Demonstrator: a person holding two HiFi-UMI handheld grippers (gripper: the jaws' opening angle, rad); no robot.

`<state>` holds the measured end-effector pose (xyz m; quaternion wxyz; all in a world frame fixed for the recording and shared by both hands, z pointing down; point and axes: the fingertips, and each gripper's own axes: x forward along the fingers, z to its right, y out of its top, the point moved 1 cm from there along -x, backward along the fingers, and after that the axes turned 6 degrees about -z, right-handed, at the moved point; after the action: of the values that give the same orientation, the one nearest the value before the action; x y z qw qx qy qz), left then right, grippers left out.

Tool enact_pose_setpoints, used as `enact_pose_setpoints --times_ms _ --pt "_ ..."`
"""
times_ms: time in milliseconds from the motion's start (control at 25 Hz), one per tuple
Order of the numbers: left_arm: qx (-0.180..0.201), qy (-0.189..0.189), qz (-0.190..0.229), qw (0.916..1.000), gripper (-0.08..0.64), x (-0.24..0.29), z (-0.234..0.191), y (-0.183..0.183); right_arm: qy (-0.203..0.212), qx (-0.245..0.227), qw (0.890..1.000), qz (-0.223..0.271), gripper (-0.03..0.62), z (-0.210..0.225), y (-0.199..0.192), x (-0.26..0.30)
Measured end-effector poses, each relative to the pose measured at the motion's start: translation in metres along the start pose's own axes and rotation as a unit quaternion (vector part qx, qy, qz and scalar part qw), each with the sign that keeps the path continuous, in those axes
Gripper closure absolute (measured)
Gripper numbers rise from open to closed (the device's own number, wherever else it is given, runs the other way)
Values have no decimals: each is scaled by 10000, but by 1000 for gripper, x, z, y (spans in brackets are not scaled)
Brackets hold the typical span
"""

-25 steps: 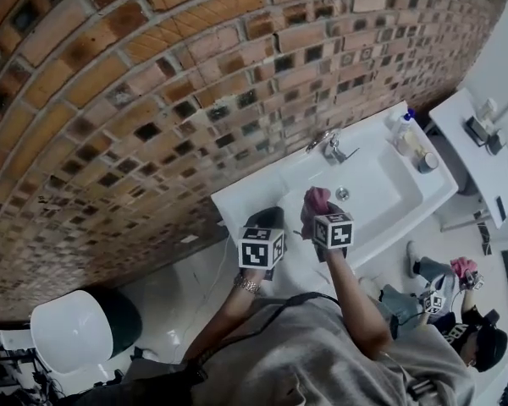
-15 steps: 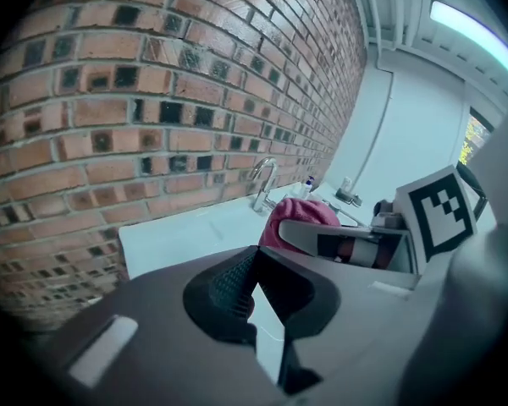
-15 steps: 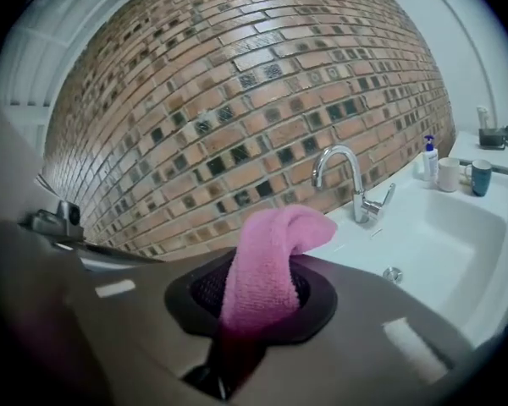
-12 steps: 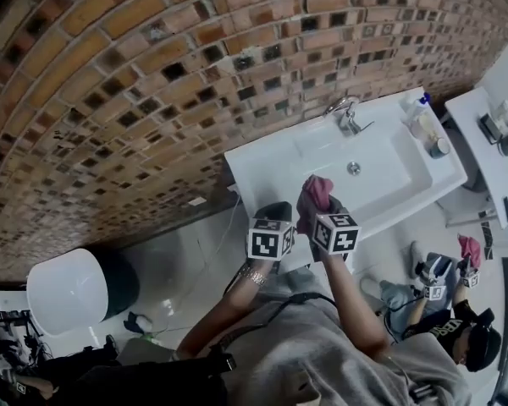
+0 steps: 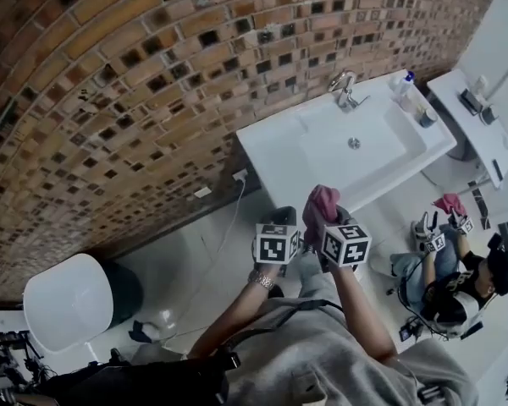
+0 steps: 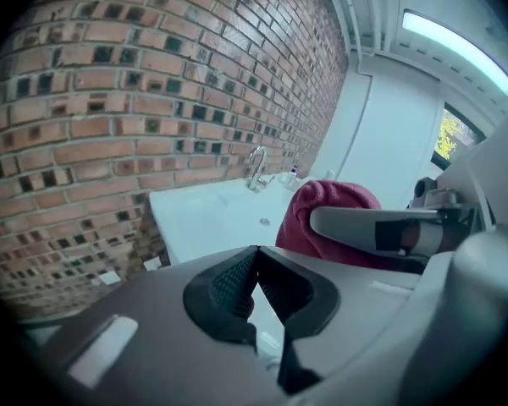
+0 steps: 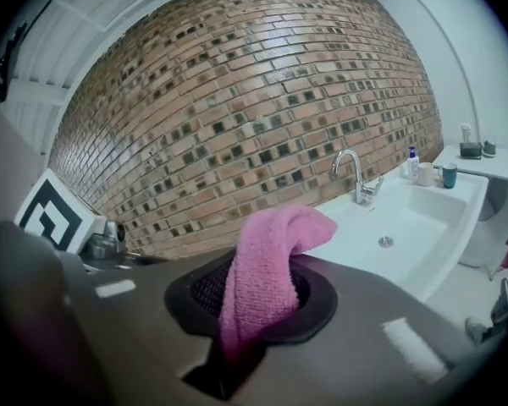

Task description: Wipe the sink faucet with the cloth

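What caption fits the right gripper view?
Right gripper clamps a pink cloth, facing the faucet and white sink.

Loose grey top [image 5: 339,358], silver wrist bracelet [image 5: 264,282], black-and-white marker cubes [image 5: 277,245]

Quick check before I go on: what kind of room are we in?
Most likely a washroom: a white sink with a chrome faucet stands against a brick wall, with a bottle at its corner. The right gripper holds the pink cloth.
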<state>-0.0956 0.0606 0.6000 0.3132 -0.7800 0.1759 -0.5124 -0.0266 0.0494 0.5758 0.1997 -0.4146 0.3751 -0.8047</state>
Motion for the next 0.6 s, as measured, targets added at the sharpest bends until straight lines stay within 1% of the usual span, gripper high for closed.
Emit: enact_pose_setpoints --times_ms 120,200,280,400,600 --pt "-127 -173 -246 9995 543 -27 1 -50 -39 -115 9994 -332 529 -43 -48 -20" --pt "-158 -283 -265 9991 542 -41 6 -66 -84 -191 9986 -479 529 -63 -70 -33" --pt "-171 -318 -105 9993 543 -55 8 -63 -148 -225 9988 -399 529 -74 -73 -43" --pt "-161 -364 124 9991 542 -69 13 -54 -225 -390 9988 -207 529 -84 -66 -55" --pt "-12 -371 249 9990 542 -79 23 -48 -54 -374 9992 -150 529 -92 -65 -62"
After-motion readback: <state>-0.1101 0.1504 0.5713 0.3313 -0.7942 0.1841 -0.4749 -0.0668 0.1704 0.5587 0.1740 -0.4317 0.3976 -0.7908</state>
